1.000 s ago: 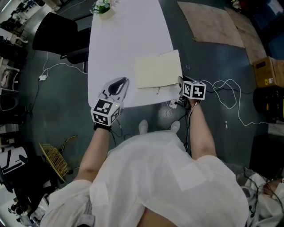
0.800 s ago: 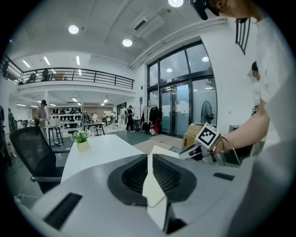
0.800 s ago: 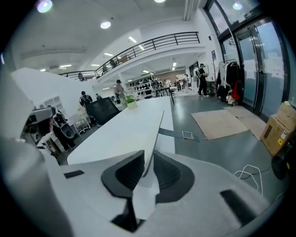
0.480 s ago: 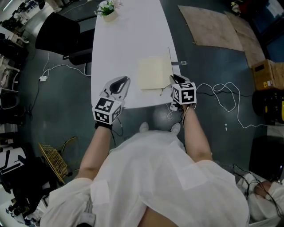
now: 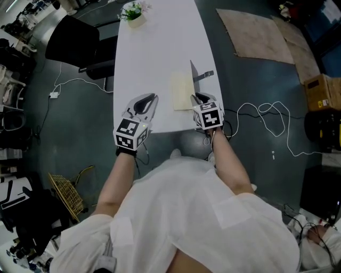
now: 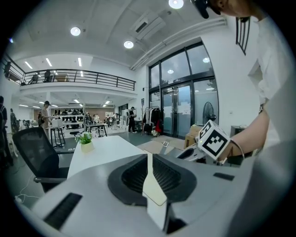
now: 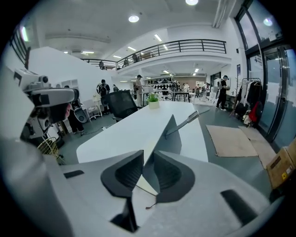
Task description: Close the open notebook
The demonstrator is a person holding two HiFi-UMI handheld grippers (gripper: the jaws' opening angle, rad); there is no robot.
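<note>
The notebook (image 5: 181, 90) lies on the white table (image 5: 154, 48) near its front edge, its cream left page flat. Its right cover (image 5: 193, 72) stands nearly upright above the spine. My right gripper (image 5: 197, 98) pinches the cover's near edge. In the right gripper view the grey cover (image 7: 178, 139) rises straight up from between the jaws of that gripper (image 7: 144, 159), which are easing open slightly. My left gripper (image 5: 151, 98) hovers left of the notebook, jaws shut with nothing in them. Its own view shows the left gripper (image 6: 148, 156) pointing along the table.
A small potted plant (image 5: 134, 13) stands at the table's far end. A black chair (image 5: 74, 40) sits to the table's left. A white cable (image 5: 266, 114), a floor mat (image 5: 256, 26) and a cardboard box (image 5: 319, 85) lie on the floor at right.
My right gripper has moved left and up with the cover, swinging it from flat open to nearly upright. The left gripper has barely shifted.
</note>
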